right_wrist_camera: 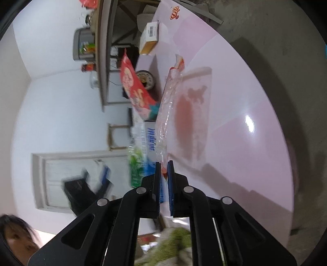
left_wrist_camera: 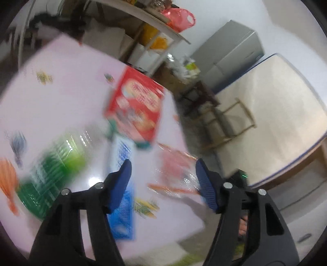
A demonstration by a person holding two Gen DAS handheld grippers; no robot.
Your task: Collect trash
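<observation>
The right tool (right_wrist_camera: 164, 166) pinches the lower end of a clear plastic wrapper (right_wrist_camera: 166, 114) with red print, which hangs lifted off the pink surface (right_wrist_camera: 235, 98) and throws a reddish shadow on it. The left tool (left_wrist_camera: 162, 171) is spread wide and holds nothing; it hovers above the same wrapper (left_wrist_camera: 175, 171), seen between its blue pads.

On the surface (left_wrist_camera: 51, 102) around the wrapper lie a red packet (left_wrist_camera: 137, 106), a blue and white packet (left_wrist_camera: 122, 196) just beside the left pad, and a green bottle (left_wrist_camera: 51, 171) farther left, all blurred. These crowd the side next to the wrapper.

The left view alone shows a wooden chair (left_wrist_camera: 226, 122), a grey cabinet (left_wrist_camera: 231, 51) and a shelf with a pink bag (left_wrist_camera: 179, 18) beyond the edge. The right view alone shows a small cardboard box (right_wrist_camera: 150, 36) far along the surface, a roll of tape (right_wrist_camera: 146, 78) behind the red packet (right_wrist_camera: 133, 88), and part of a person's face (right_wrist_camera: 16, 237) at the lower left.
</observation>
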